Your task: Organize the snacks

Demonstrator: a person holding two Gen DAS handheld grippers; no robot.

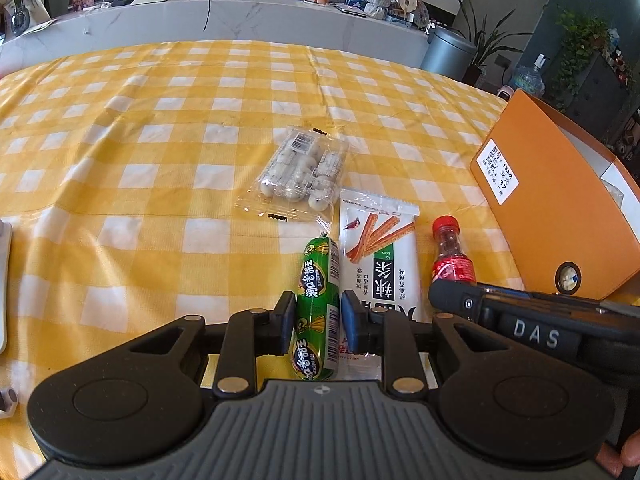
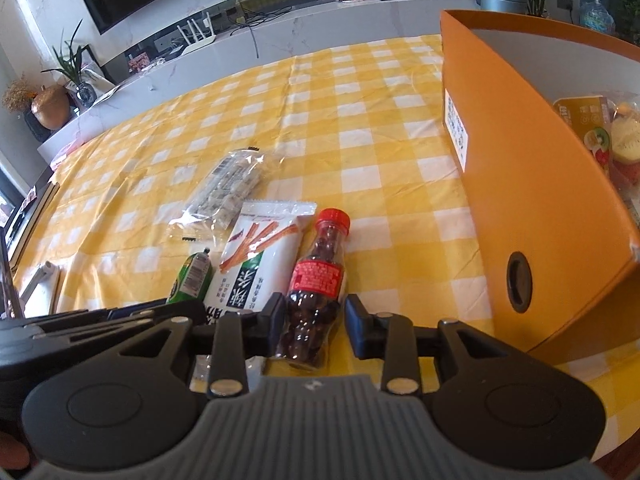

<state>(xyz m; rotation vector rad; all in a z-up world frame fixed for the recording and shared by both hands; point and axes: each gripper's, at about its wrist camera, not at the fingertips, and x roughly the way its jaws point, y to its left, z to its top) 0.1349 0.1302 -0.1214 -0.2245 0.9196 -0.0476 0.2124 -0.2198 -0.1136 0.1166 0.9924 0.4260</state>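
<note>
**Left wrist view: sausage clamped, bottle between looser jaws**

Left wrist view shows the left gripper [image 1: 316, 316] with its jaws pressed on a green sausage [image 1: 318, 304] lying on the yellow checked worktop [image 1: 160, 120]. Just right of it lies a white snack packet [image 1: 378, 256], and farther off a clear bag of candies [image 1: 298, 172]. In the right wrist view, the right gripper [image 2: 312, 322] straddles a small red-capped bottle [image 2: 316, 284]; the left pad touches it, the right stands slightly apart. An orange box [image 2: 532, 184] stands at right, snacks inside.
</note>
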